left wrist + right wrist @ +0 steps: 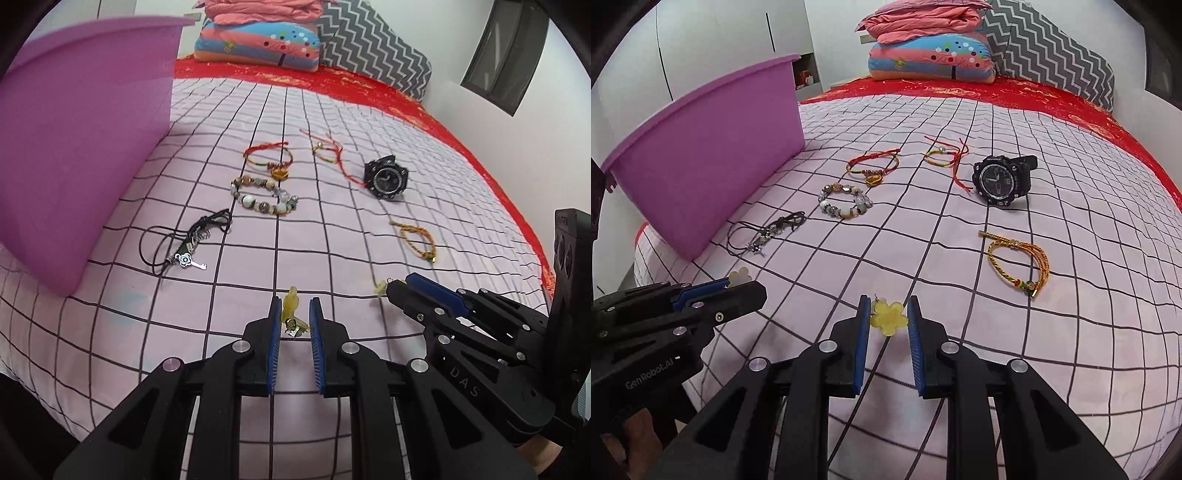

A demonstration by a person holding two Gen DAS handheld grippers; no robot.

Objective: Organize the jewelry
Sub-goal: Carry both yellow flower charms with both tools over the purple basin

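- The left gripper (293,325) has its jaws almost closed on a small yellow flower charm (291,306) with a little metal clip, seen edge-on between the blue pads.
- The right gripper (888,319) has its jaws nearly closed too, pinching a second yellow flower-shaped charm (888,317) by its petals.
- Both charms are up off the pink bed sheet with dark grid lines (960,258).
- The right wrist view shows its charm flat, so all the petals show; the left wrist view shows only a tiny bit of it poking out of the right gripper's tip.
- The right wrist view also shows the rim of the big purple plastic tub (701,158) on the left of the bed; the left wrist view shows mostly its wall.
- Still lying on the sheet: a black cord necklace with a silver key charm (184,247), a chunky bead bracelet (264,195), a red and green string bracelet (271,157), a thin red string bracelet (330,153), a black wrist watch (386,177) and a gold braided rope bracelet (419,238).
- The watch is well apart from the tub.
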